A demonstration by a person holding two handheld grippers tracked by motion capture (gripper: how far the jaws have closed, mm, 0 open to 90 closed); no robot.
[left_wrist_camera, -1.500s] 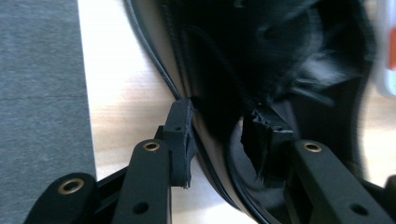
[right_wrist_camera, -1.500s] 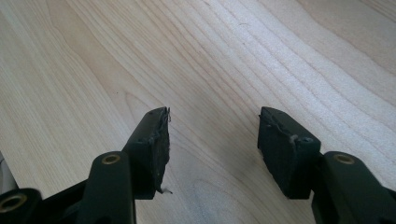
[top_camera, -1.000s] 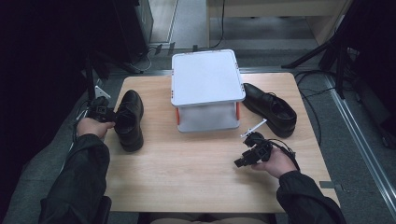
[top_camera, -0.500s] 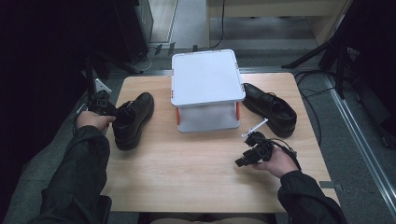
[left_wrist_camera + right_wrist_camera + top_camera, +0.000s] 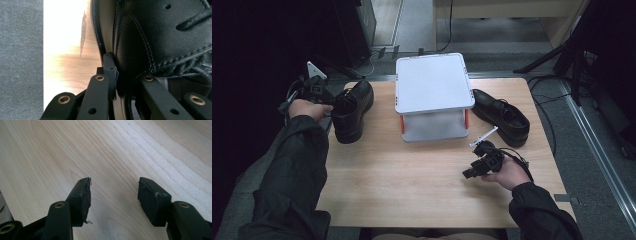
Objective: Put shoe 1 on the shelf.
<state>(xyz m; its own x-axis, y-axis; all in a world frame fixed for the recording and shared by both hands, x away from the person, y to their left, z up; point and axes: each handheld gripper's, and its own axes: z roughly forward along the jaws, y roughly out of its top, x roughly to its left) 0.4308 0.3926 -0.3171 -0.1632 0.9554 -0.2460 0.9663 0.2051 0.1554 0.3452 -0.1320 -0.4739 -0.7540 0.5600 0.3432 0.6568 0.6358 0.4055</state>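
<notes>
Black leather sits pinched in your left gripper (image 5: 328,100): the jaws are closed on the collar wall of the left shoe (image 5: 350,109), one jaw outside the leather and the other down inside the opening, as the left gripper view shows with the stitched upper (image 5: 160,37) pressed against the outer pad; the jaws have just been closing onto that wall, and the shoe is between them; in the high view the shoe hangs tilted at the left end of the wooden table (image 5: 412,190), toe pointing up and away from you toward the far edge, heel end nearest your left hand (image 5: 304,107); just to its right stands the white two-tier stand (image 5: 433,82) with orange posts, near the middle of the far side of the table, apart from the shoe; the second black shoe (image 5: 502,116) lies flat on the table right of the stand, close beside its lower shelf; your right gripper (image 5: 473,169) rests low over the bare wood in front of that shoe, well apart from the left one; in the right gripper view its jaws stand wide apart with nothing between the pads (image 5: 83,200) but wood grain.
</notes>
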